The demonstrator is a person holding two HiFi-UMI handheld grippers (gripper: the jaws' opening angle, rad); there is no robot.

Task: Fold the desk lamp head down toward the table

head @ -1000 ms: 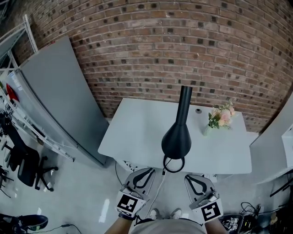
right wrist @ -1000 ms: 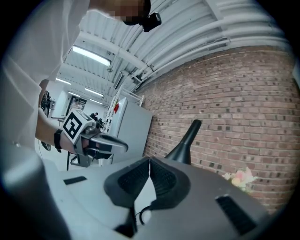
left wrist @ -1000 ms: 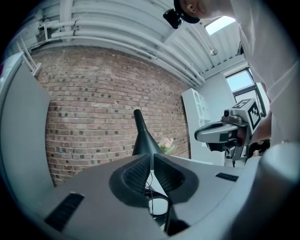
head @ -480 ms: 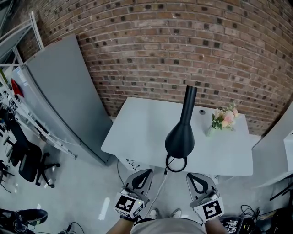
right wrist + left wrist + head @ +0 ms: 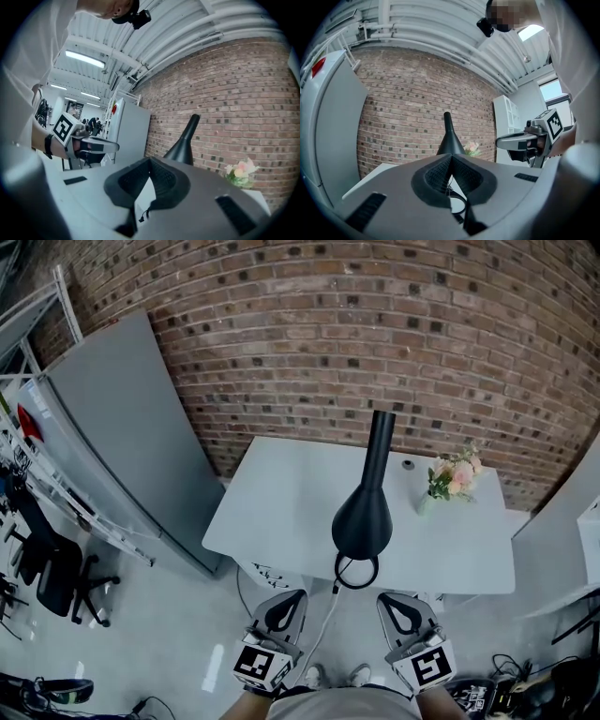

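Observation:
A black desk lamp (image 5: pixel 361 519) stands on the white table (image 5: pixel 272 502), its cone head raised and its thin neck (image 5: pixel 378 442) slanting up toward the wall. Its ring base (image 5: pixel 356 573) sits at the table's front edge. My left gripper (image 5: pixel 286 597) and right gripper (image 5: pixel 399 600) hover side by side in front of that edge, short of the lamp, touching nothing. Both are shut and empty. The lamp (image 5: pixel 450 138) shows beyond the shut left gripper (image 5: pixel 451 156) in the left gripper view. In the right gripper view the lamp (image 5: pixel 183 139) stands past the shut right gripper (image 5: pixel 150 160).
A small vase of pink flowers (image 5: pixel 453 477) and a little dark knob (image 5: pixel 406 465) stand at the table's far right. A tall grey panel (image 5: pixel 122 446) leans left of the table, with an office chair (image 5: pixel 52 582) further left. The lamp's cable (image 5: pixel 323 624) hangs between the grippers. A brick wall backs the table.
The head view has swayed slightly. Both grippers stay where they were, in front of the table, and the lamp has not moved.

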